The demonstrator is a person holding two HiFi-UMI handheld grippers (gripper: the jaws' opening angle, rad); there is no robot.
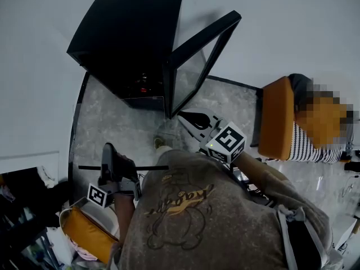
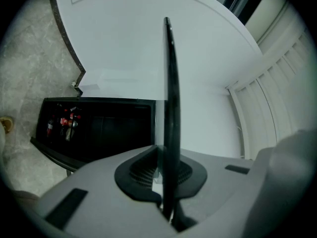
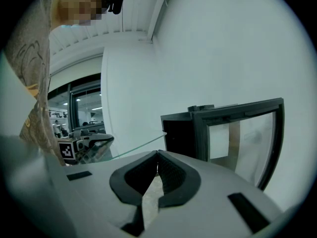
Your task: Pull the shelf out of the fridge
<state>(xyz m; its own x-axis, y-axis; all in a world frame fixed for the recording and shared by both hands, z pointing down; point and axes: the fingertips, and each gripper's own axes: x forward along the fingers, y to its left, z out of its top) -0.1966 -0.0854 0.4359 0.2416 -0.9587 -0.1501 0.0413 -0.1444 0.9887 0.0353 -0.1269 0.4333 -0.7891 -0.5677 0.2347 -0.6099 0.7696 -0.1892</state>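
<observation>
Past our printed shirt (image 1: 225, 218), our left gripper (image 1: 112, 165) is clamped tight on the glass shelf (image 1: 149, 167). The shelf is out of the fridge (image 1: 126, 38) and well clear of it, long edge running side to side. Our right gripper (image 1: 188, 120) is closed and empty.

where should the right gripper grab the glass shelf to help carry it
Probably the free edge opposite the left gripper, coming in edge-on from the person's right: the glass shelf is a thin flat pane, so the fingers must close across its thickness.
</observation>
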